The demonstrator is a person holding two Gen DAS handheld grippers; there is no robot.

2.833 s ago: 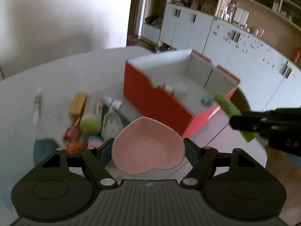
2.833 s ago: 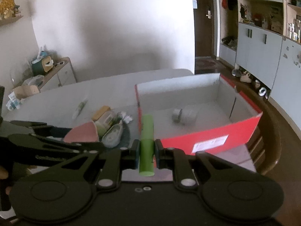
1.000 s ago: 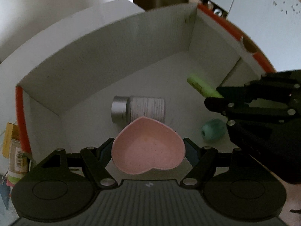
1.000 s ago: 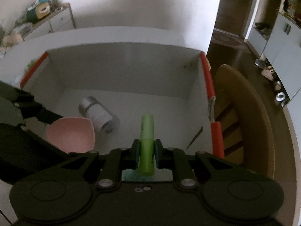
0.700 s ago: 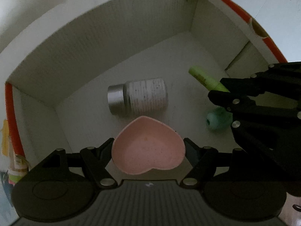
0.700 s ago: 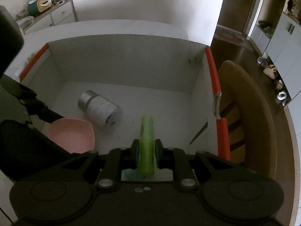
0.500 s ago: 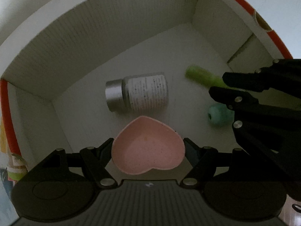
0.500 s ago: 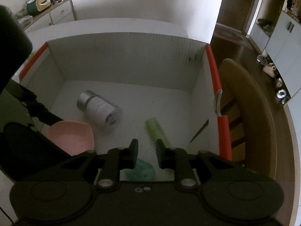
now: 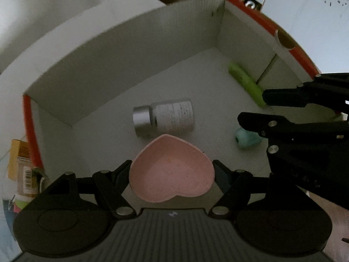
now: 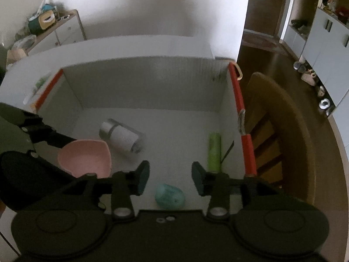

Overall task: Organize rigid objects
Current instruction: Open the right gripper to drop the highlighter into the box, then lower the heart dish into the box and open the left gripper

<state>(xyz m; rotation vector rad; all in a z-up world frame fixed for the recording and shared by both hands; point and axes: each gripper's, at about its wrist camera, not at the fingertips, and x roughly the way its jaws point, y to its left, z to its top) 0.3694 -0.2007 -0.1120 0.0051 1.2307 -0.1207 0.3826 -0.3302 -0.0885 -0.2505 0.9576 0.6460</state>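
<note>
My left gripper (image 9: 171, 170) is shut on a pink heart-shaped dish (image 9: 171, 172), held above the floor of the red-edged white box (image 9: 113, 65). In the right wrist view the dish (image 10: 85, 157) hangs at the left over the box (image 10: 152, 83). My right gripper (image 10: 170, 175) has its jaws opening, with nothing between them. The green tube (image 10: 214, 150) lies on the box floor by the right wall, also seen as the green tube (image 9: 246, 83) in the left wrist view. A silver-capped jar (image 9: 163, 118) and a teal rounded object (image 9: 247, 139) lie on the box floor.
Outside the box's left wall stand a yellow carton (image 9: 18, 152) and a barcoded bottle (image 9: 26, 179) on the white table. A wooden chair (image 10: 283, 135) is just right of the box. A sideboard (image 10: 54, 28) stands at the far wall.
My right gripper opened and let go of the green tube, which now lies by the box's right wall. The left gripper still holds the pink dish and shifted slightly over the box.
</note>
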